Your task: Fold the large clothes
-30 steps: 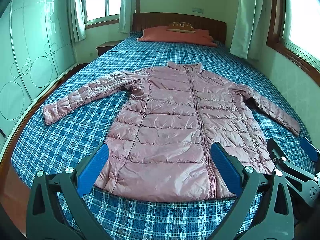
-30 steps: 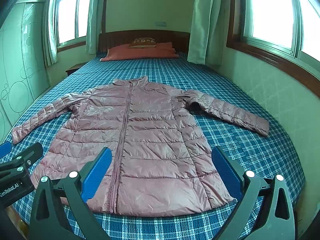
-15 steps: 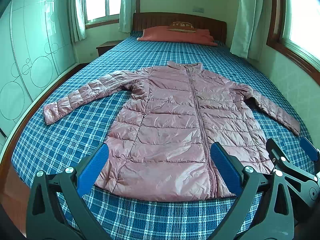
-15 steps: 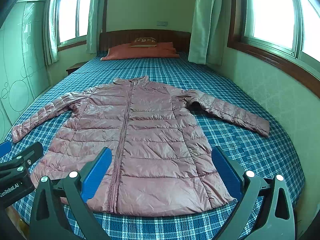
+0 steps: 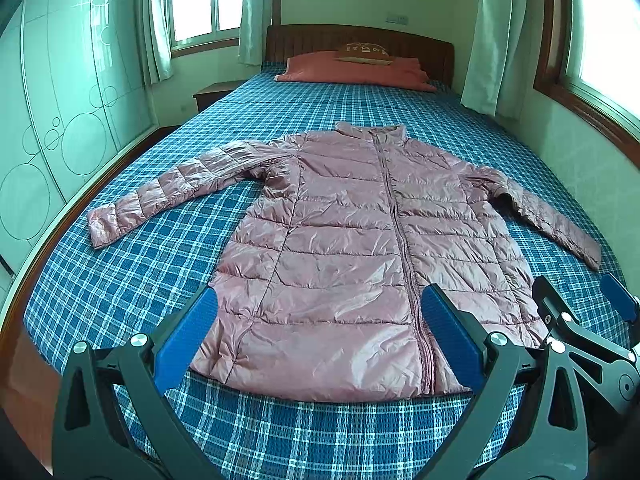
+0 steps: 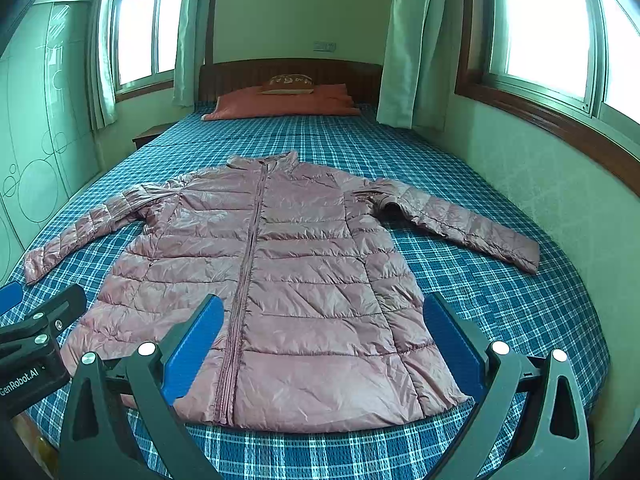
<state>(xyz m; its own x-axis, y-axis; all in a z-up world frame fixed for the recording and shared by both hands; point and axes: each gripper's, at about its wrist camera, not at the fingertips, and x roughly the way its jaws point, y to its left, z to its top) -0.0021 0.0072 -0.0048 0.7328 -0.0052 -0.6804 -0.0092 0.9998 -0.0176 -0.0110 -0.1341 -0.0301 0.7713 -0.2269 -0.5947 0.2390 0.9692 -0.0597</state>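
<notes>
Both claws hang spread wide and empty over the foot of the bed: the left claw (image 5: 316,336) near the jacket's left hem corner, the right claw (image 6: 324,340) beside it over the right half of the hem. Between and beyond them the pink quilted puffer jacket (image 5: 360,256) lies flat, front up and zipped, on the blue plaid bedspread (image 5: 132,280). Its long axis runs up the bed, collar (image 5: 372,132) toward the red pillow (image 5: 352,68), hem nearest me, sleeves splayed out to both sides. It looks light, soft, puffy and rather slick, so I would pinch a sleeve cuff (image 5: 100,228) or hem corner through both layers.
</notes>
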